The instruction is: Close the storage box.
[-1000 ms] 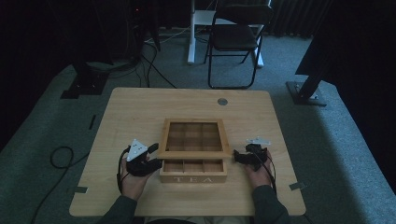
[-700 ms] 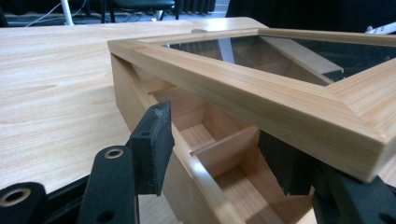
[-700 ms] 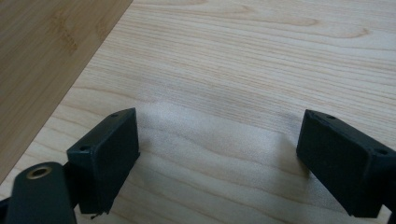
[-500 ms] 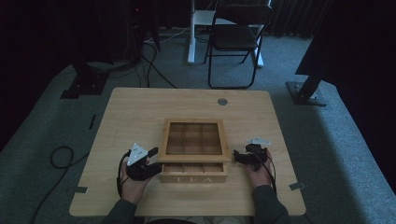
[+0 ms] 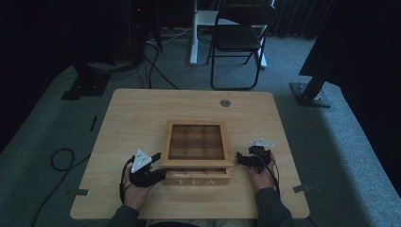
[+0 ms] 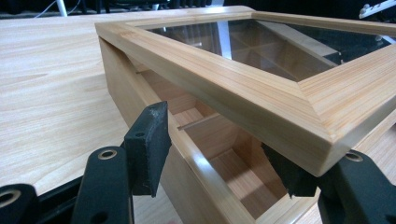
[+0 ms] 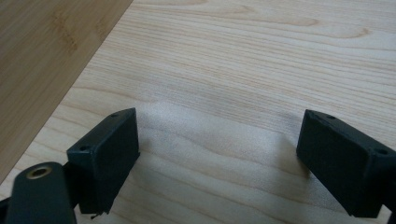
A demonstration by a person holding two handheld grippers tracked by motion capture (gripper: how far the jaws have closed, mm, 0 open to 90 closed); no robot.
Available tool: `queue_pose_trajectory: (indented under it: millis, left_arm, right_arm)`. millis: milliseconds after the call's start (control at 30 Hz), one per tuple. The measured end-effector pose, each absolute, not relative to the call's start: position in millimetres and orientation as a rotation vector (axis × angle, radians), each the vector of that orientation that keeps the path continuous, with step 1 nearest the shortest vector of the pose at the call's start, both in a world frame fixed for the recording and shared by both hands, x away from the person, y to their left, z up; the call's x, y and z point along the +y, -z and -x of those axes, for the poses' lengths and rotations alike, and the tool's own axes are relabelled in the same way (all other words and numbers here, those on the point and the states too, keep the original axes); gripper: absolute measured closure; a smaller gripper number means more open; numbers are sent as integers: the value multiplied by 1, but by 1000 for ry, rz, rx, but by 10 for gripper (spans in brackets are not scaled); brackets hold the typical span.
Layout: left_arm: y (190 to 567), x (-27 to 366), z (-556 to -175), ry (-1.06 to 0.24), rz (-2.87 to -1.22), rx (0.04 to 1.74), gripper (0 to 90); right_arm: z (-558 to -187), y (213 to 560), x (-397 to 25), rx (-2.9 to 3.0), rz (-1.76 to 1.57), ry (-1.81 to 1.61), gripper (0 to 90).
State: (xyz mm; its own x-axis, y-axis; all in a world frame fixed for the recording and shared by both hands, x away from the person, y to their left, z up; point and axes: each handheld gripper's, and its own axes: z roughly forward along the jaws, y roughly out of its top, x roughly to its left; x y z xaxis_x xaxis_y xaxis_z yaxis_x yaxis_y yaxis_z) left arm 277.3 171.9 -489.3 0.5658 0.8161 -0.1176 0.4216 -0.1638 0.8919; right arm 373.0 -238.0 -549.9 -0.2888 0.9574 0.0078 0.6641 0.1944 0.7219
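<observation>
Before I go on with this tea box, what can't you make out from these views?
- Compartments under the lid: left gripper view, glass glare and the frame hide whether anything lies in them.
- Left gripper contact: its far jaw sits behind the lid corner, so touch is unclear.
- Tea box front: high view, too small and dim to show the gap.
- Right gripper: open over bare table.

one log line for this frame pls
left tool: open, straddling tea box corner | lid: ajar | right tool: open, over table
</observation>
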Motion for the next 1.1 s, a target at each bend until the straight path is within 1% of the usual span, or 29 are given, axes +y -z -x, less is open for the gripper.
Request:
queue_pose_trajectory:
  millis: [1100]
  left_arm:
    - [506,168,-273,-467,-1850,1055,399]
  right_arm:
    - [-373,550,-238,2028,-1511,-872,125]
